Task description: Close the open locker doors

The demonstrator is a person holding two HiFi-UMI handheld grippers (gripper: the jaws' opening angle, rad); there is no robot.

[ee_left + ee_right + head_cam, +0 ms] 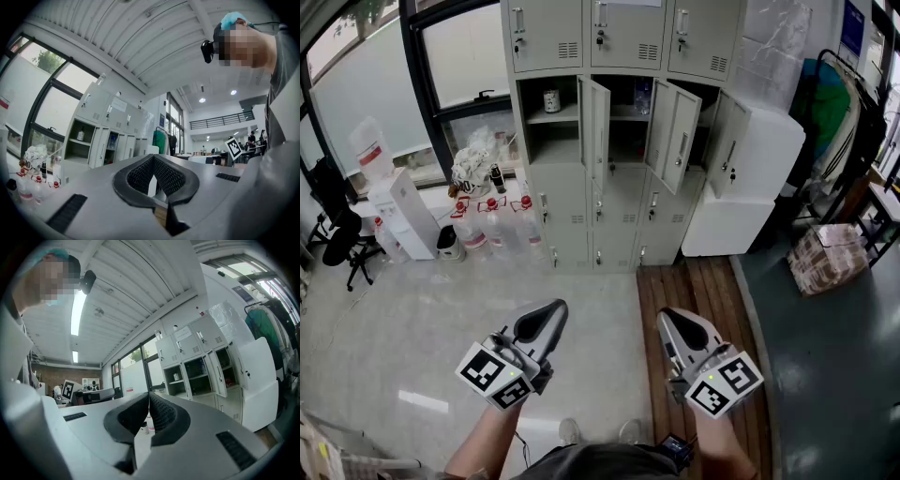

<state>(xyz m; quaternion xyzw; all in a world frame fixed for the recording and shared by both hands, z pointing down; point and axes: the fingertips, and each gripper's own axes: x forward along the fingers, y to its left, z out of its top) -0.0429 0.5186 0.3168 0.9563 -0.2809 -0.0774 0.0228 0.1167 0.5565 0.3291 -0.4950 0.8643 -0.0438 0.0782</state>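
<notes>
2 grippers low in the frame.
Left gripper (542,323) and right gripper (686,330) pointed up-frame side by side, jaws pressed together, empty.

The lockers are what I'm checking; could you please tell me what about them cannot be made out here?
- Head view: top row is cut off by the upper edge.
- Head view: right compartment is mostly hidden by the middle door and shadow.
- Head view: item on the left shelf is too small to identify.
- Left gripper view: bottom lockers are hidden behind the left gripper.
</notes>
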